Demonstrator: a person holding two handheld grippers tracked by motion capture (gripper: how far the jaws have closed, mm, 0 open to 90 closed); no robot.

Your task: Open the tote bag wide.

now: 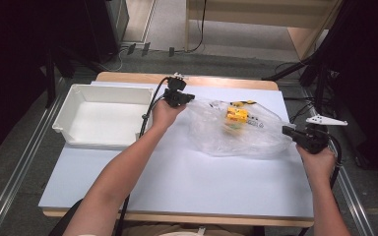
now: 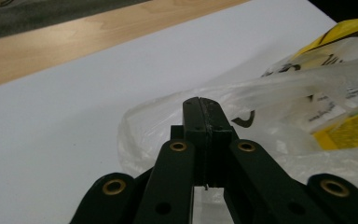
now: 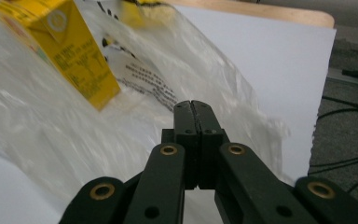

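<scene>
A clear plastic bag (image 1: 241, 137) lies on the white table top, stretched between my two grippers. Inside it stands a yellow carton (image 1: 236, 116), tilted in the right gripper view (image 3: 70, 51). My left gripper (image 1: 191, 97) is at the bag's left edge with its jaws pressed together, and crumpled plastic (image 2: 168, 112) gathers right at the tip (image 2: 199, 100). At the bag's right edge my right gripper (image 1: 286, 130) is also shut, with film bunched around its tip (image 3: 191, 103). Black printed text (image 3: 144, 79) shows on the bag.
A white bin (image 1: 61, 120) with nothing in it sits at the table's left side, just behind the left hand. The white sheet (image 1: 177, 177) covers the wooden table, whose right edge (image 1: 300, 147) runs close to the right gripper. Cables (image 3: 349, 163) lie on the floor beyond.
</scene>
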